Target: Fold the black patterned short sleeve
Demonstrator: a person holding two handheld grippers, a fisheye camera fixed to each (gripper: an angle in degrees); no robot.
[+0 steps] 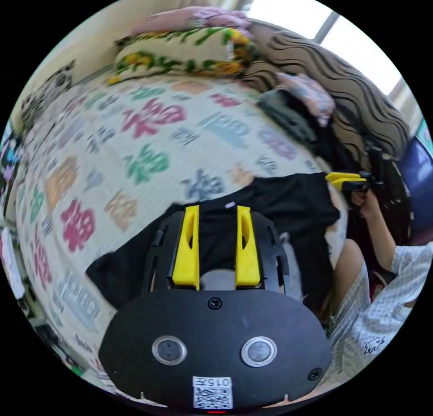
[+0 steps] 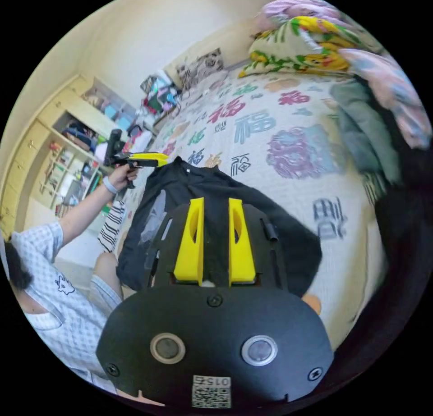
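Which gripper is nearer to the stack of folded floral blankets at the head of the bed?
Hard to tell. Both the left gripper and right gripper are at the black shirt, far from the blankets.

Pretty bright daylight overall. In the left gripper view the window [image 1: 315,28], way past the claw's tips and off to the side, is totally blown out, pure white glare. The bedspread [image 1: 135,154] ahead of the jaws is smeared with motion blur, and its printed characters go soft. The right gripper view is sharper near its claw, though the pillows [image 2: 306,42] and the dark edge off to one side are smudgy. Both views have heavy fisheye bending at the rim, with black corners. Shadows are soft, and the black shirt [image 2: 216,186] shows almost no detail.
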